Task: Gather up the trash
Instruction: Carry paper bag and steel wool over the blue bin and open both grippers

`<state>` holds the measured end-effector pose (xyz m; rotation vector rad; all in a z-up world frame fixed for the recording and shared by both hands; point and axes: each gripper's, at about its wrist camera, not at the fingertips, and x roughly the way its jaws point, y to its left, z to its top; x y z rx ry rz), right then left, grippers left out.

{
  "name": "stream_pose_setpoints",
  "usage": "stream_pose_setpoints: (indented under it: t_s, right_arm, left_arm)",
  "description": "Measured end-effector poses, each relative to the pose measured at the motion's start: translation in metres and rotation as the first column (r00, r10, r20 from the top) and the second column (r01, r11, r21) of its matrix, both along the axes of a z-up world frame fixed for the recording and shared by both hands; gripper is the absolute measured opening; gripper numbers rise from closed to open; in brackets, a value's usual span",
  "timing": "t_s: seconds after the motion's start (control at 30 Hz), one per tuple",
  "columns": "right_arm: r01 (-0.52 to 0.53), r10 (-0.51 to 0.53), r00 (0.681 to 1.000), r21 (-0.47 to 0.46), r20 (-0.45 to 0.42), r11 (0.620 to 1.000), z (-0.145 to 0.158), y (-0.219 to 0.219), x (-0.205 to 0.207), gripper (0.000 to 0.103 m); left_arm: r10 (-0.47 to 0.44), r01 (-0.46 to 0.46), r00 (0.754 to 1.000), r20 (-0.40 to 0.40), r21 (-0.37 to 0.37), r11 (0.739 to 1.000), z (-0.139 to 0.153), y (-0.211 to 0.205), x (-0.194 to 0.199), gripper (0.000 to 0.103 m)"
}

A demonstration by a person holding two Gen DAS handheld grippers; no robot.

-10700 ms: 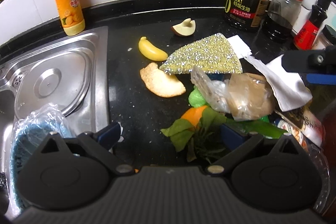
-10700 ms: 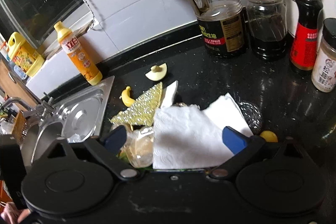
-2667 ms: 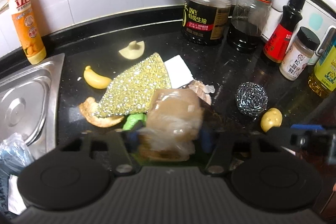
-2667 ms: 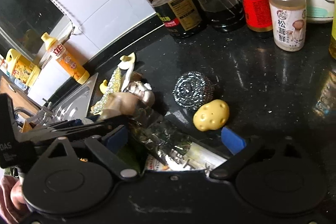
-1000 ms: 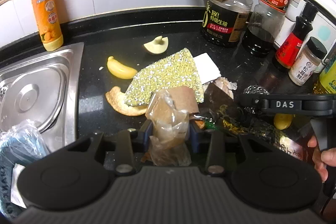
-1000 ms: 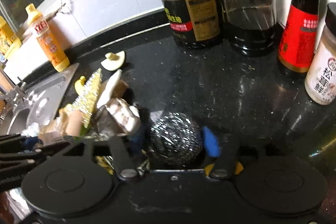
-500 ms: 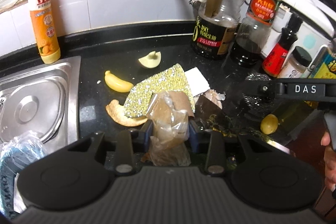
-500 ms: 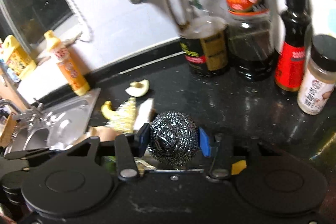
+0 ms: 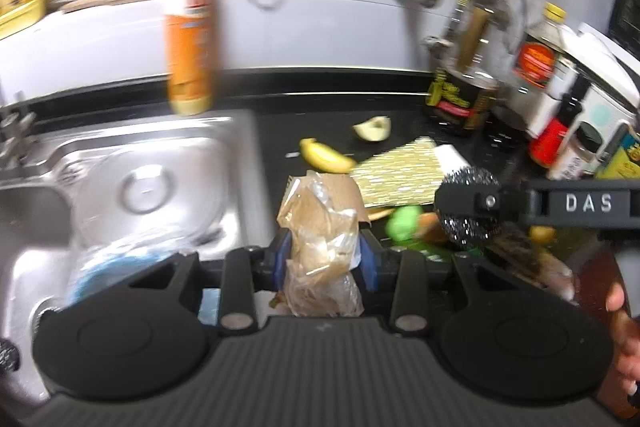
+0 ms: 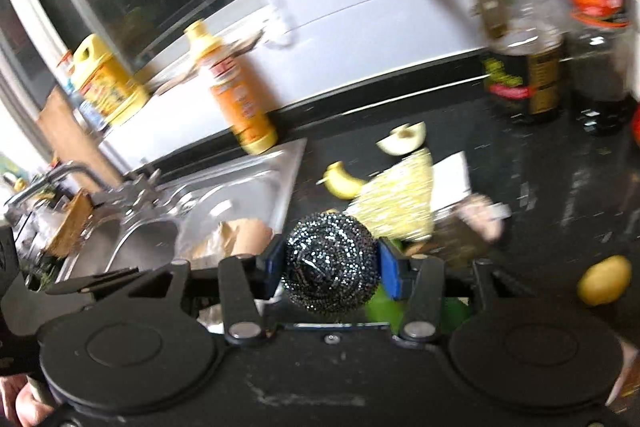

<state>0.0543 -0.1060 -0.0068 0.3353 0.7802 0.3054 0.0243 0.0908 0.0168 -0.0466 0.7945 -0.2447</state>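
A: What takes up the most room here?
B: The black bench [image 9: 472,147], with a stainless steel sink [image 9: 132,187] set into its left part. White wall tiles run along the back.

A: And standing at the back?
B: An orange dish-soap bottle [image 9: 188,31] just behind the sink's rear edge, and to the right a big dark oil bottle [image 9: 464,83] beside a soy sauce bottle [image 9: 534,67]. Both views are blurred, so the labels cannot be read.

A: What lies loose on the bench?
B: A glittery yellow scouring cloth [image 9: 400,175] near the middle, with a white paper scrap [image 9: 450,157] at its right edge. A toy banana [image 9: 324,157] sits just left of the cloth, and an apple wedge [image 9: 372,129] behind it. A small yellow lemon-like piece [image 10: 604,279] lies well apart to the right.

A: The left gripper?
B: The left gripper [image 9: 324,259] is closed around a crumpled clear plastic bag with brown paper in it [image 9: 320,227], pinched between the blue pads and lifted just right of the sink's edge.

A: And the right one?
B: The right gripper [image 10: 332,263] is clamped on a steel wool scrubber [image 10: 330,263], a dark sparkly ball filling the gap between its pads, held above the bench, over green scraps [image 10: 380,303].
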Motion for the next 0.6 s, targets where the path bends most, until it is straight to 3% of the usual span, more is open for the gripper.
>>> stream_pose_setpoints:
  t_s: [0.4,0.6]
  right_arm:
    - [-0.206,0.205,0.976,0.005,-0.068,0.979,-0.026,0.134,0.013,0.048]
    - [-0.278,0.274,0.953,-0.012,-0.127,0.961,-0.048,0.179,0.022,0.048]
  left_arm:
    - [0.181,-0.176,0.981,-0.071,0.065,0.982,-0.031,0.121,-0.019,0.035]
    - [0.206,-0.195,0.969,-0.134,0.091,0.977,-0.056,0.144,-0.020,0.035]
